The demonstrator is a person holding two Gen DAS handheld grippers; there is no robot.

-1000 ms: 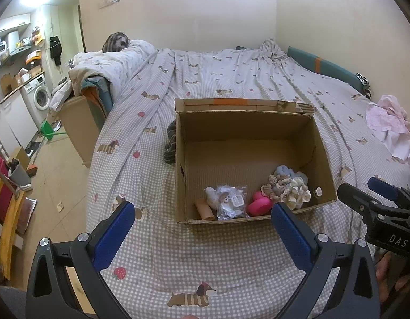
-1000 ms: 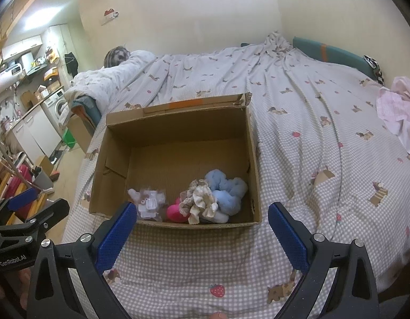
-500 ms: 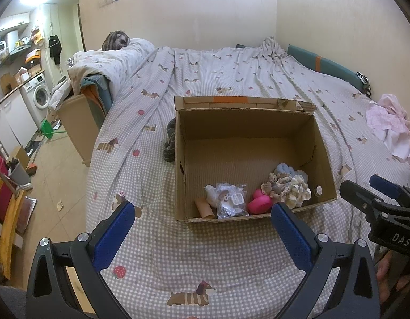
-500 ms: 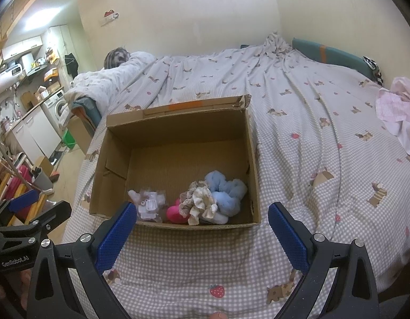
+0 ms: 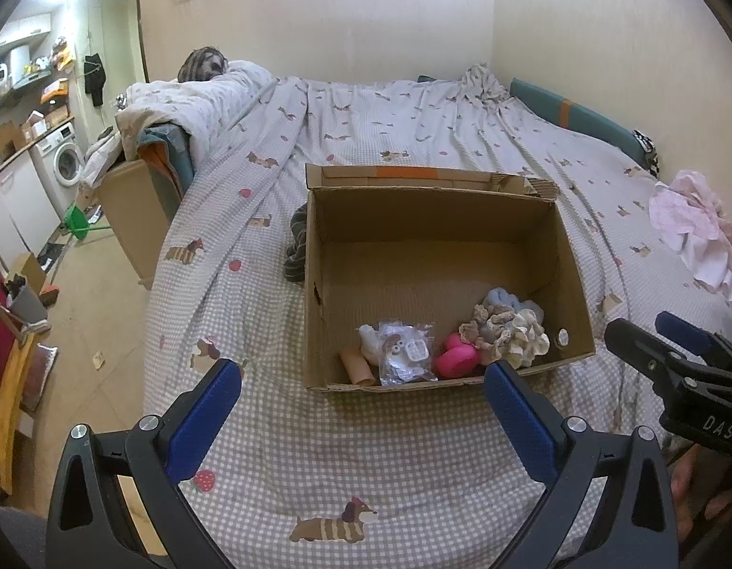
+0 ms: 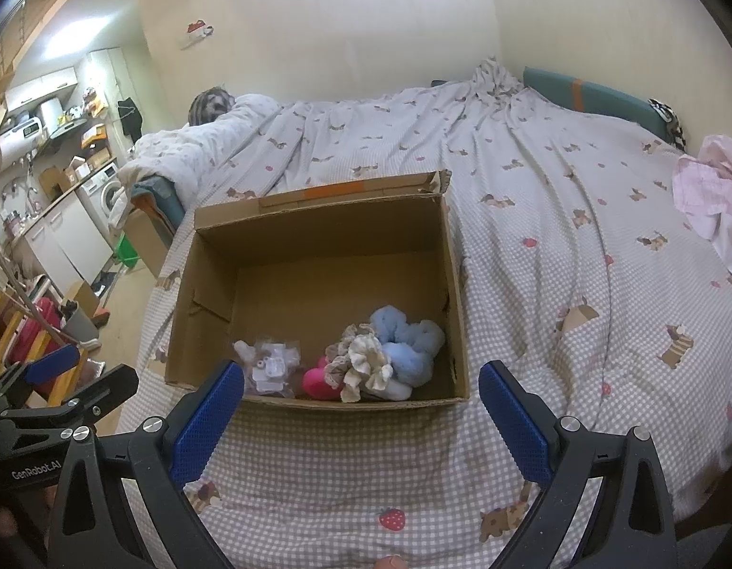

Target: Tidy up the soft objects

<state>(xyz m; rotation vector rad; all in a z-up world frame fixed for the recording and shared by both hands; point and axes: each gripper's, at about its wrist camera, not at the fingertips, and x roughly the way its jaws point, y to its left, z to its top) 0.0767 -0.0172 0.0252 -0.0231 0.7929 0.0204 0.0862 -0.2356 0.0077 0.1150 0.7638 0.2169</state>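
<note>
An open cardboard box [image 5: 574, 284] [image 6: 209, 284] stands on the bed. Along its near wall lie a bagged small toy [image 5: 406, 353] [image 6: 273, 365], a pink soft piece [image 5: 457, 361] [image 6: 318, 384], a cream-and-beige frilly scrunchie [image 5: 510, 334] [image 6: 361, 365] and a light blue fluffy one [image 6: 408, 341] [image 5: 501, 298]. A tan tube [image 5: 355, 366] lies left of the bag. My left gripper [image 5: 361, 417] is open and empty, just before the box. My right gripper [image 6: 361, 419] is open and empty, also in front of the box.
The bed wears a checked sheet with dog prints [image 5: 318, 464]. A dark striped cloth [image 5: 297, 246] lies behind the box's left side. A pink garment [image 5: 693, 232] lies at the right. The bed's left edge drops to the floor with a brown box [image 5: 133, 204].
Both grippers have stayed open and nearly still; the view has drifted only slightly. Nothing in the box has moved.
</note>
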